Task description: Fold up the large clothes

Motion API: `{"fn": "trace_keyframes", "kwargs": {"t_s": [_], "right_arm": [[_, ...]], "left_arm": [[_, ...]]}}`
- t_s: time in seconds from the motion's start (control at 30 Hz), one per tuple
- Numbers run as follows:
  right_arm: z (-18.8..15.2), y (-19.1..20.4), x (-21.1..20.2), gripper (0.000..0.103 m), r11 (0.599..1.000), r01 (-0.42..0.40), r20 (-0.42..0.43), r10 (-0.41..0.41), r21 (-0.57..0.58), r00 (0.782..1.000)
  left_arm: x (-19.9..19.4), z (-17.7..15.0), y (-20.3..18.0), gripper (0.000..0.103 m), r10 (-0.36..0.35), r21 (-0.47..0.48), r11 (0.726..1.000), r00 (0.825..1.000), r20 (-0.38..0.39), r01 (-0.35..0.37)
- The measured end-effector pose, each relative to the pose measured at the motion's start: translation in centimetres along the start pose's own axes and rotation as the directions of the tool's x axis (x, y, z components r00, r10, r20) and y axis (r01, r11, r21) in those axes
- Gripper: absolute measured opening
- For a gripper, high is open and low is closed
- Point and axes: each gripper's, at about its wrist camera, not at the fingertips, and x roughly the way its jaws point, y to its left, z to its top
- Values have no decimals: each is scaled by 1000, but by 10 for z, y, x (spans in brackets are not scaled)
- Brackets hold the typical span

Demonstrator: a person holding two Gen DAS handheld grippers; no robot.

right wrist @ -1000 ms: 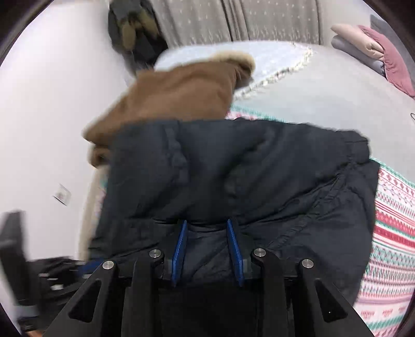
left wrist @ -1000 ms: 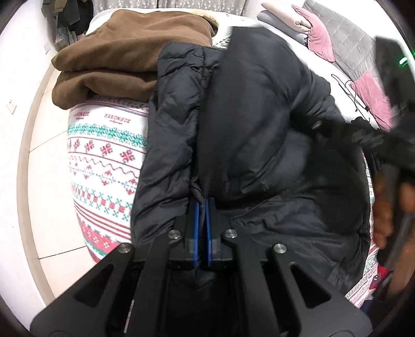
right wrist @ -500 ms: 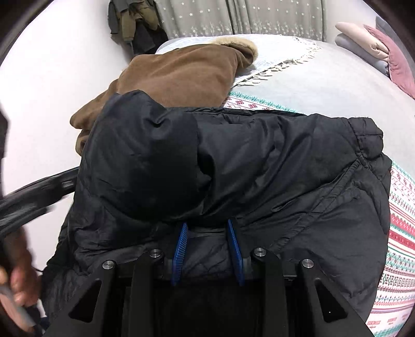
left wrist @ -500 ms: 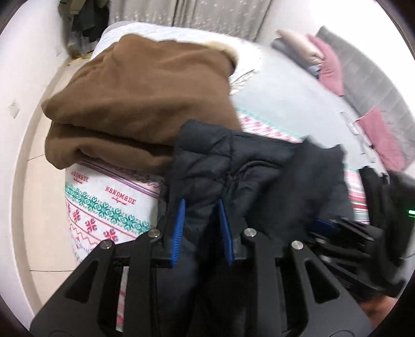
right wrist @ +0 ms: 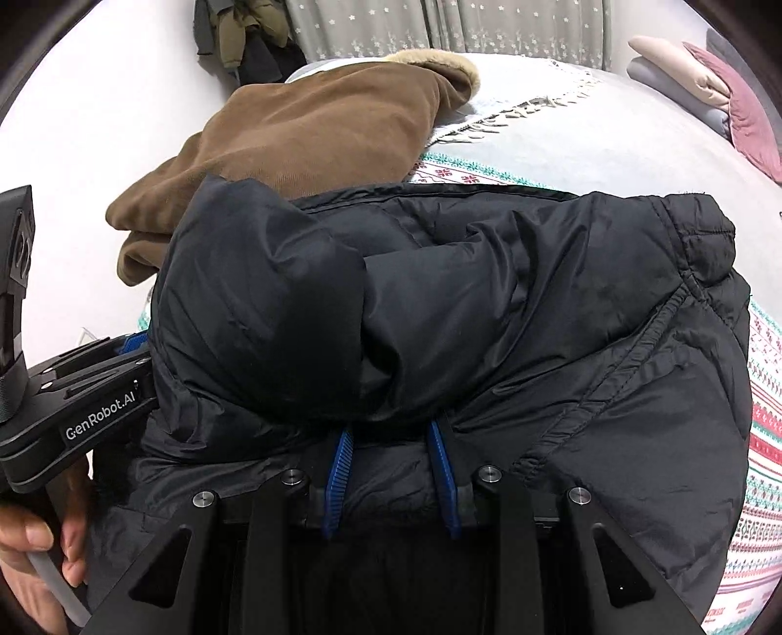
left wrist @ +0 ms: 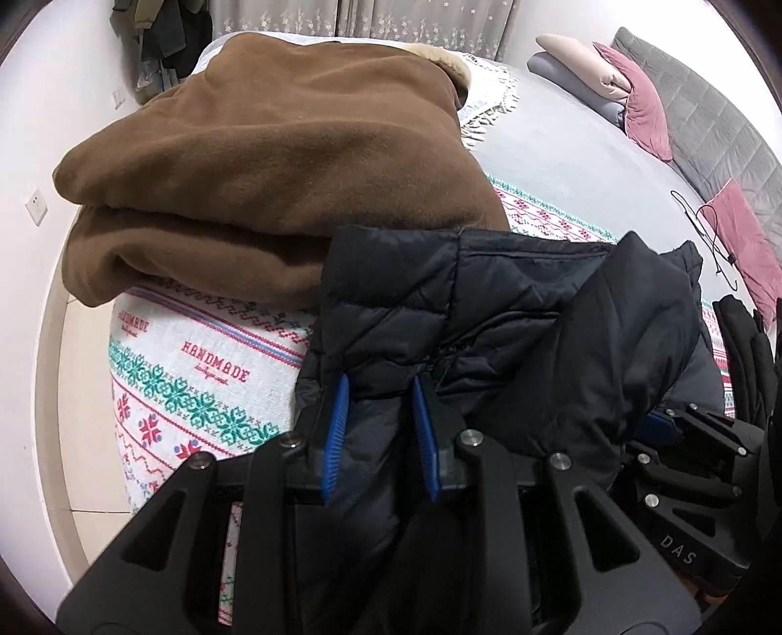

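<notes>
**Black padded jacket on bed, gripped at its near edge by both grippers**

Item 1. Black padded jacket (right wrist: 488, 312): lay bunched across the near end of the bed, on the patterned knit blanket (left wrist: 205, 386). Quilted fabric, one puffy fold thrown over the body of the garment. Its far edge touched the brown coat.

Item 2. Left gripper (left wrist: 380, 432): jaws stood partly apart, with a thick roll of the jacket's left edge filling the gap between the blue pads (left wrist: 336, 439). The pads pressed on the fabric from both sides. In the right wrist view this gripper (right wrist: 132, 349) appeared at the jacket's left side, held by a person's hand (right wrist: 34, 552).

Item 3. Right gripper (right wrist: 391, 476): jaws partly apart, clamped on a padded fold at the jacket's near hem; fabric bulged between the pads. Partly seen in the left wrist view (left wrist: 684, 449), low at the right.

Item 4. Brown coat (left wrist: 273, 161): folded, fur-trimmed, lying beyond the jacket toward the far left of the bed.

Item 5. Pillows (left wrist: 611, 83): grey, cream and pink, stacked at the far right by a grey headboard (left wrist: 708, 127).

Item 6. Curtain (right wrist: 440, 29): grey, patterned, behind the bed.
</notes>
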Motion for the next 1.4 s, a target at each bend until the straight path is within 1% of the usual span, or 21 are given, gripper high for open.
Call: {"fn": "trace_keyframes", "kwargs": {"t_s": [0.13, 0.2, 0.23, 0.27, 0.3, 0.33, 0.37, 0.43, 0.5, 0.6, 0.7, 0.77, 0.83, 0.9, 1.0, 1.03, 1.07, 1.13, 1.17, 1.3, 1.4], "right_arm": [[-2, 2, -7, 32, 1000, 10, 27, -10, 1, 1000], [-5, 0, -19, 35, 1000, 9, 39, -10, 16, 999], [-9, -3, -31, 43, 999, -5, 57, 3, 33, 998], [-13, -5, -42, 56, 999, -20, 81, 16, 50, 997], [-18, -9, -56, 61, 997, -35, 111, 27, 68, 993], [-25, -14, -72, 68, 995, -48, 146, 36, 84, 989], [-35, -21, -87, 73, 993, -60, 176, 41, 102, 984], [-51, -35, -105, 76, 986, -86, 198, 56, 144, 979], [-72, -55, -117, 77, 970, -135, 206, 92, 203, 974], [-106, -89, -126, 78, 926, -201, 199, 141, 320, 970], [-137, -114, -131, 78, 888, -217, 195, 148, 404, 970], [-151, -123, -132, 78, 867, -248, 202, 175, 432, 964], [-162, -127, -124, 78, 835, -296, 199, 227, 465, 953], [-168, -126, -113, 78, 810, -337, 195, 276, 481, 941], [-180, -129, -103, 78, 781, -389, 213, 325, 488, 921], [-182, -130, -99, 78, 761, -414, 224, 348, 499, 910], [-184, -131, -94, 78, 737, -441, 235, 373, 512, 897], [-186, -134, -90, 78, 710, -472, 246, 405, 523, 881], [-186, -134, -87, 78, 705, -478, 250, 409, 524, 878], [-184, -131, -78, 79, 692, -491, 261, 417, 529, 870], [-181, -128, -73, 80, 692, -491, 265, 415, 529, 870]], "left_arm": [[-2, 0, 5, 29, -38, -19, 999, 999, -1, 38], [-7, -1, 10, 31, -68, -39, 997, 998, -5, 67], [-12, -2, 14, 34, -83, -46, 996, 997, -8, 82], [-17, -3, 16, 38, -92, -49, 995, 996, -10, 91], [-26, -5, 21, 40, -99, -54, 994, 995, -8, 99], [-33, -7, 23, 45, -107, -56, 993, 994, -3, 107], [-38, -8, 25, 49, -117, -56, 991, 993, 4, 117], [-57, -15, 30, 55, -148, -49, 988, 989, 29, 149], [-75, -24, 34, 58, -176, -36, 983, 983, 48, 178], [-93, -39, 37, 59, -221, -32, 974, 973, 62, 223], [-101, -49, 38, 66, -263, -33, 964, 963, 63, 265], [-97, -47, 40, 67, -270, -37, 962, 962, 51, 272], [-91, -52, 42, 67, -271, -50, 961, 962, 16, 272], [-83, -55, 44, 67, -286, -76, 956, 958, -27, 283], [-71, -63, 50, 68, -315, -119, 945, 945, -93, 304], [-67, -65, 53, 68, -326, -130, 941, 939, -109, 311], [-66, -68, 55, 70, -331, -134, 939, 937, -112, 316], [-62, -70, 60, 76, -342, -148, 934, 932, -118, 324], [-59, -71, 63, 78, -350, -158, 931, 929, -122, 330], [-45, -76, 70, 78, -424, -225, 894, 893, -153, 386], [-37, -80, 69, 78, -475, -258, 867, 863, -175, 426]]}}
